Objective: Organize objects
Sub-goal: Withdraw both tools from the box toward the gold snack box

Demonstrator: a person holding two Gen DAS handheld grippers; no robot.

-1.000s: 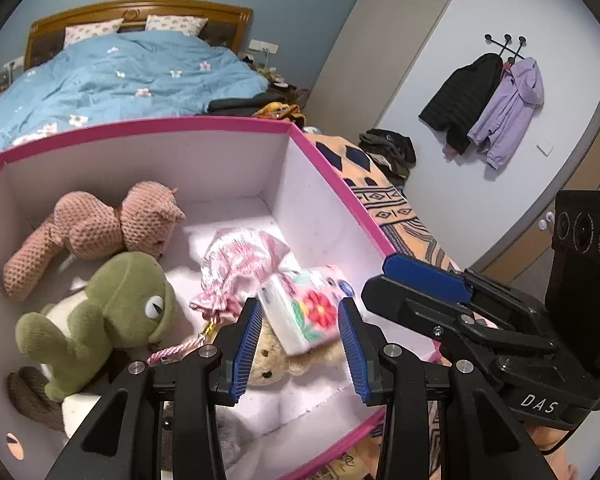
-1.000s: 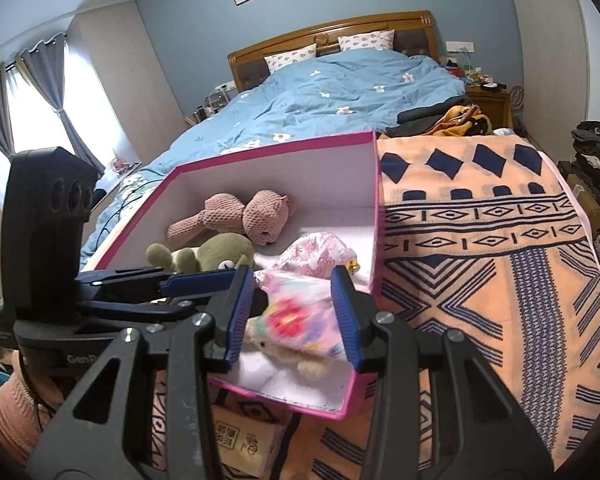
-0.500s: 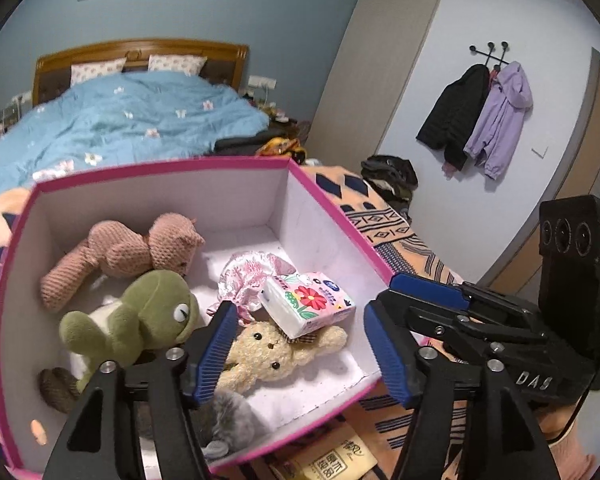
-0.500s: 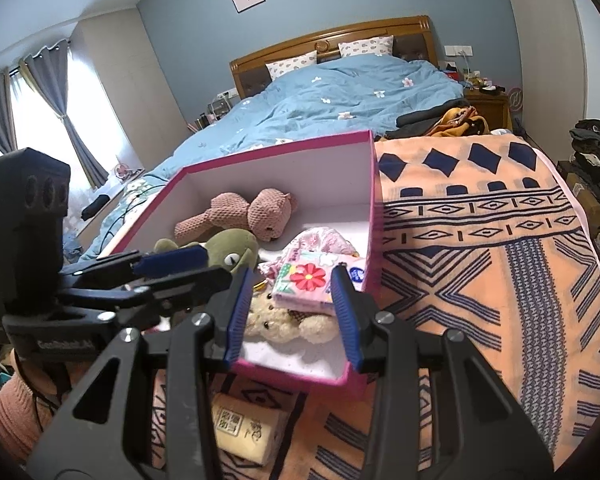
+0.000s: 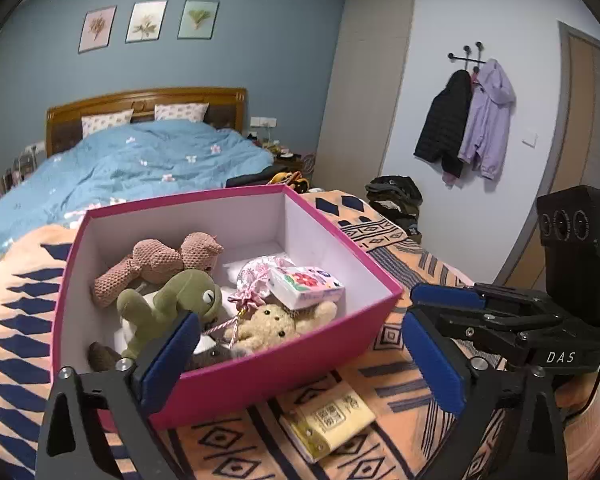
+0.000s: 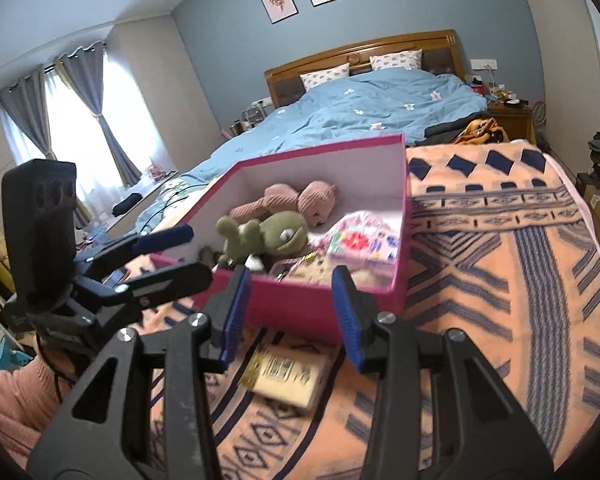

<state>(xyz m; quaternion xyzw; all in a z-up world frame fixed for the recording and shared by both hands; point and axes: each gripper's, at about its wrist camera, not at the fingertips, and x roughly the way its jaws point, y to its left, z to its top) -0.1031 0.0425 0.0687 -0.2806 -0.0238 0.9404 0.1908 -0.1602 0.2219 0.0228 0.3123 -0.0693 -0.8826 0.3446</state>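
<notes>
Right gripper [image 6: 290, 280]: open at a middling width, holding nothing. Just beyond and below its fingertips, a flat yellow packet [image 6: 286, 374] on the patterned blanket [image 6: 500, 280], lying against the near wall of the pink box [image 6: 308, 312]. Lies label side up, with the long axis running left to right across the fingers and its right end turned slightly nearer.

Left gripper [image 5: 300, 322]: spread wide, also empty, with the same packet [image 5: 328, 420] low and a little right of its centre line. Probably the farther of the two, so likely a job for the right one, from above and across the short side.

Farther out, inside the box: a green frog toy [image 5: 168, 300], a floral tissue pack [image 5: 306, 286] and other soft toys.
</notes>
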